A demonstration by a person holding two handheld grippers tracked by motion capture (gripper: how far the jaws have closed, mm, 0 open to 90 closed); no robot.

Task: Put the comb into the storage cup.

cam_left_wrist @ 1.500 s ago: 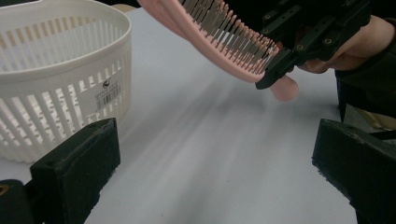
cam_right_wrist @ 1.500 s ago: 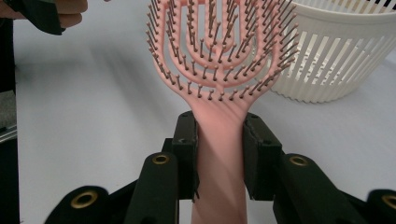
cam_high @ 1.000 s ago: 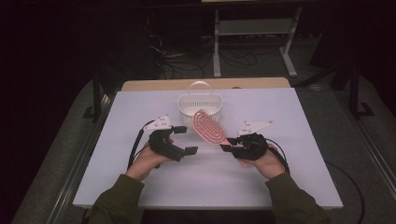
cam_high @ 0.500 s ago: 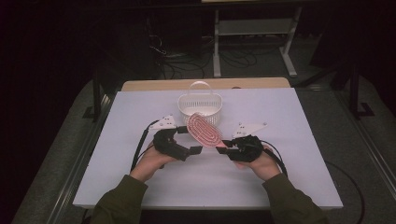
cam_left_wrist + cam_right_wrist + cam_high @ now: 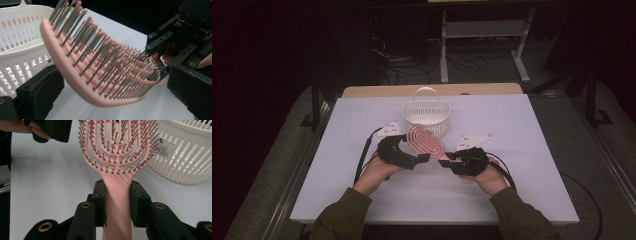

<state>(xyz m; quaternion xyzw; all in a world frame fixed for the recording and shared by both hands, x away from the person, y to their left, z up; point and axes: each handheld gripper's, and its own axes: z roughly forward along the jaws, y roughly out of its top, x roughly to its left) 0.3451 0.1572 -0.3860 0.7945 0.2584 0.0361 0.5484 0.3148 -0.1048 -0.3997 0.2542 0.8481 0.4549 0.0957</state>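
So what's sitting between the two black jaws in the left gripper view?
The pink hairbrush head, bristles up, hangs between them untouched in the left gripper view.

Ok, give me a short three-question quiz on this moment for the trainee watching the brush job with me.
1. True or false: the right tool is shut on the handle of the pink hairbrush.
2. Which lies nearest the brush head? A) white basket B) wooden board at the table's far edge C) metal stand on the floor
3. In the left gripper view, how do the left tool's jaws stand around the brush head?

Key
1. True: both pads press the handle.
2. A.
3. Open, one jaw on each side of the head, with a gap showing at both.
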